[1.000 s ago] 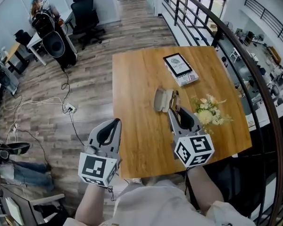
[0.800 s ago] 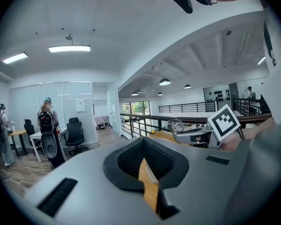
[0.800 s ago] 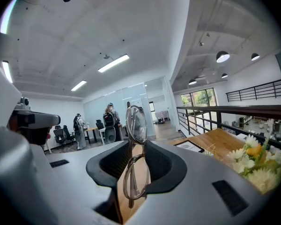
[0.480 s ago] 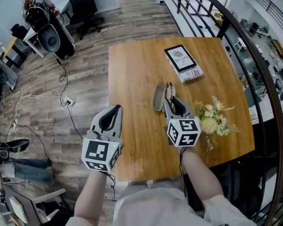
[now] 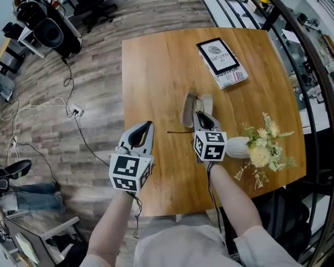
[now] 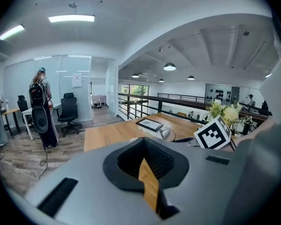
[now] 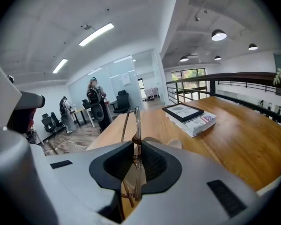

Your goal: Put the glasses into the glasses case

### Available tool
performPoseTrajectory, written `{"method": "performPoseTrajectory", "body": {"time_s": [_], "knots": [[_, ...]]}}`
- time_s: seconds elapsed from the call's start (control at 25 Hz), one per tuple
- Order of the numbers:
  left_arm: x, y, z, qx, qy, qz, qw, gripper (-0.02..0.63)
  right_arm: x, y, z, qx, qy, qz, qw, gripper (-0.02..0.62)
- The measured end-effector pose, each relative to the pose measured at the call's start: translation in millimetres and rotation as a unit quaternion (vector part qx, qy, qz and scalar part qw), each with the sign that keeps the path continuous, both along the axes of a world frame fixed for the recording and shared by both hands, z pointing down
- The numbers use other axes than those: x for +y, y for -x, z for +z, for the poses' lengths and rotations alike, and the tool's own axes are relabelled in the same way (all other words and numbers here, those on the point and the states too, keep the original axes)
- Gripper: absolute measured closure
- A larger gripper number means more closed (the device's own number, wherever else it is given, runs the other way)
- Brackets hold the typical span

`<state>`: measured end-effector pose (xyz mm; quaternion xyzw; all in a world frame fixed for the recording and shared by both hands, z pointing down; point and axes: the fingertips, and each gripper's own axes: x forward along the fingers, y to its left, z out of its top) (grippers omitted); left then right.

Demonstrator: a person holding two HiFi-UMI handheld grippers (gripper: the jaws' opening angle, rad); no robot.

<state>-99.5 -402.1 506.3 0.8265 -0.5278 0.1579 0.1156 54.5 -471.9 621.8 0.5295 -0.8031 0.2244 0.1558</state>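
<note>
No wording can be read with certainty. Print is carried on the cover and along the edge of the book [image 5: 222,63] on the table [image 5: 156,77], but it is too small to be made out. Only black-and-white square patterns are shown on the left marker cube [image 5: 128,173] and the right marker cube [image 5: 213,145]. A sheet [image 6: 77,80] is fixed to the glass wall, its print illegible.

We see a book [image 5: 221,62] lying near the bench's [image 5: 156,77] far right corner, and a white vase [image 5: 236,147] of pale flowers [image 5: 265,152] toward its right edge. Cables [image 5: 72,113] trail across the wooden floor [image 5: 94,54] left of the bench.
</note>
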Motion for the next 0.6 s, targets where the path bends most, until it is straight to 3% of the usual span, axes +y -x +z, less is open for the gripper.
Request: {"method": "performPoseTrajectory", "body": {"time_s": [0.24,0.6], "knots": [[-14.3,2.9,38.1,0.009,0.032,0.004,0.9994,0.591,-11.5,-1.6,54.5,0.010,0.039,0.028,0.999,0.529],[-20.2,9.1,71.5,0.015,0.068,0.006,0.9976,0.591,-30.7,-4.5,87.4,0.005,0.106,0.070,0.992,0.529]]}}
